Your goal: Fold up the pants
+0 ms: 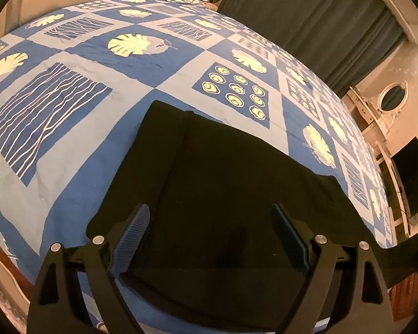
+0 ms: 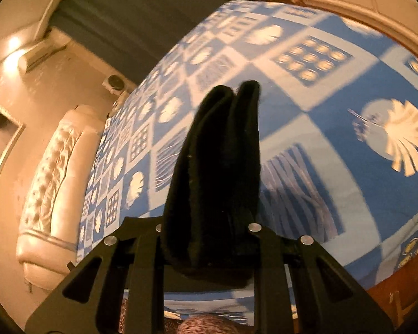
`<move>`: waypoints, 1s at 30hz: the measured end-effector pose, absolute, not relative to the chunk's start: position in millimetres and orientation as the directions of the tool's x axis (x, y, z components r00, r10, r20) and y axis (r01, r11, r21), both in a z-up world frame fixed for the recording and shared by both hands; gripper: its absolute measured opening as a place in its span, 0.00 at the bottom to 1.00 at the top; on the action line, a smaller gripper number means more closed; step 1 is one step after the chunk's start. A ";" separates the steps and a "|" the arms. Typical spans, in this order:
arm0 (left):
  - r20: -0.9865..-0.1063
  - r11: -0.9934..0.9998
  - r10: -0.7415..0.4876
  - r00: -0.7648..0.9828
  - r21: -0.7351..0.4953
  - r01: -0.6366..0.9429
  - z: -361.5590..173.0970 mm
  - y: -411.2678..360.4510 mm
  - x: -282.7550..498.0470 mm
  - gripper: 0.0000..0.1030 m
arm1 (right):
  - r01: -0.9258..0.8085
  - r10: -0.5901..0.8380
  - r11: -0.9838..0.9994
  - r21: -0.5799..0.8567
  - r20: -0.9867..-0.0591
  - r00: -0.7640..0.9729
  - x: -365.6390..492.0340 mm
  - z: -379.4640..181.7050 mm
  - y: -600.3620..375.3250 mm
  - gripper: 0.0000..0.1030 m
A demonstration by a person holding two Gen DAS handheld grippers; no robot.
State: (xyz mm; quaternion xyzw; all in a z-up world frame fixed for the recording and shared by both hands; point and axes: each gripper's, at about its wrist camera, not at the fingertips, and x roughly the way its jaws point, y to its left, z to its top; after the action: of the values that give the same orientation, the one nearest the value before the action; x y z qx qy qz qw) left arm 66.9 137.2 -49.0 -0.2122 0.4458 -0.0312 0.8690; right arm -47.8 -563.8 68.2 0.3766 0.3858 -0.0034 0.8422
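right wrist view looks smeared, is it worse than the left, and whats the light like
Right wrist view: yes, the bedspread pattern is streaked with motion blur, while the pants in the right tongs stay fairly sharp. Left wrist view: crisp, though the pants are a near-featureless black. Both views: warm yellow light, fisheye bulge, dark corners.

Left wrist view: looks steeply down along its fingers, close above the pants (image 1: 209, 189) on the bed (image 1: 103, 150), curtain (image 1: 306, 19) beyond. Right wrist view: higher, rolled, blurred, facing the headboard (image 2: 50, 183). Shared: bed, pants (image 2: 217, 167), curtain.
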 end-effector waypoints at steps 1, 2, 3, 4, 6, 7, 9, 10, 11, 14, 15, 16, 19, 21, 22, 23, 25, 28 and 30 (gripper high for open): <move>-0.762 0.908 -0.244 0.600 -0.398 -0.135 -49.0 137.4 67.0 0.84 | 0.281 0.283 0.736 0.616 -0.657 0.699 -42.7 73.9 -552.2 0.19; -0.762 0.907 -0.247 0.599 -0.400 -0.135 -48.9 137.7 67.2 0.84 | 0.264 0.279 0.758 0.596 -0.663 0.695 -36.5 80.0 -537.1 0.19; -0.762 0.906 -0.249 0.598 -0.402 -0.136 -48.8 137.8 67.1 0.84 | 0.253 0.280 0.769 0.587 -0.666 0.692 -33.6 83.1 -524.6 0.19; -0.763 0.904 -0.253 0.595 -0.406 -0.136 -48.9 138.7 67.8 0.84 | 0.239 0.291 0.776 0.584 -0.667 0.686 -27.8 85.5 -511.7 0.19; -0.761 0.899 -0.259 0.595 -0.415 -0.141 -48.8 139.7 66.9 0.84 | 0.215 0.297 0.795 0.567 -0.673 0.677 -22.2 89.3 -489.0 0.19; -0.760 0.895 -0.262 0.594 -0.422 -0.146 -48.6 140.7 67.2 0.84 | 0.199 0.300 0.810 0.552 -0.680 0.669 -17.7 90.0 -475.0 0.19; -0.760 0.891 -0.267 0.592 -0.429 -0.149 -48.6 141.8 68.0 0.84 | 0.174 0.308 0.828 0.533 -0.691 0.654 -10.7 88.8 -450.6 0.19; -0.760 0.890 -0.268 0.592 -0.430 -0.149 -48.4 141.7 67.7 0.84 | 0.163 0.311 0.836 0.523 -0.698 0.645 -6.2 87.5 -437.3 0.19; -0.760 0.891 -0.267 0.593 -0.429 -0.149 -48.3 141.3 67.7 0.84 | 0.156 0.312 0.842 0.516 -0.703 0.639 -3.3 85.8 -430.1 0.19; -0.761 0.892 -0.266 0.592 -0.426 -0.148 -48.4 141.1 67.5 0.84 | 0.123 0.318 0.864 0.488 -0.720 0.617 6.0 77.4 -396.6 0.19; -0.761 0.893 -0.265 0.592 -0.426 -0.147 -48.4 141.1 67.4 0.84 | 0.112 0.329 0.865 0.490 -0.721 0.610 8.6 73.8 -385.2 0.19; -0.761 0.893 -0.265 0.592 -0.426 -0.148 -48.4 141.2 67.4 0.84 | 0.101 0.334 0.869 0.484 -0.725 0.602 10.9 70.4 -373.8 0.19; -0.760 0.892 -0.267 0.592 -0.428 -0.148 -48.4 141.0 67.4 0.84 | 0.077 0.338 0.883 0.464 -0.741 0.581 17.4 58.9 -345.3 0.19; -0.760 0.892 -0.267 0.592 -0.428 -0.148 -48.4 141.0 67.4 0.84 | 0.058 0.325 0.902 0.427 -0.764 0.557 21.0 48.8 -322.9 0.19; -0.760 0.891 -0.268 0.592 -0.429 -0.148 -48.6 140.8 67.4 0.84 | 0.051 0.315 0.912 0.407 -0.776 0.547 22.7 43.1 -314.6 0.19; -0.760 0.891 -0.268 0.592 -0.429 -0.148 -48.7 140.4 67.0 0.84 | 0.044 0.312 0.918 0.394 -0.786 0.534 24.4 37.0 -307.0 0.20; -0.760 0.891 -0.268 0.593 -0.430 -0.148 -48.7 140.5 67.0 0.84 | 0.031 0.293 0.934 0.356 -0.810 0.508 27.4 23.3 -290.5 0.20; -0.760 0.891 -0.268 0.592 -0.429 -0.148 -48.7 140.5 67.2 0.84 | 0.002 0.241 0.962 0.274 -0.849 0.470 29.5 2.1 -265.0 0.20; -0.760 0.891 -0.267 0.592 -0.429 -0.148 -48.8 140.4 67.3 0.84 | -0.015 0.216 0.972 0.235 -0.867 0.450 30.1 -11.0 -251.9 0.20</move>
State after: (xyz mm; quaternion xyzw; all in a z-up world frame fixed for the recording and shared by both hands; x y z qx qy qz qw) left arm 67.3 140.4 -48.8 -0.2307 0.4504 -0.0346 0.8618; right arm 30.1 -251.9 -11.0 0.0968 0.5201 0.0681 0.8459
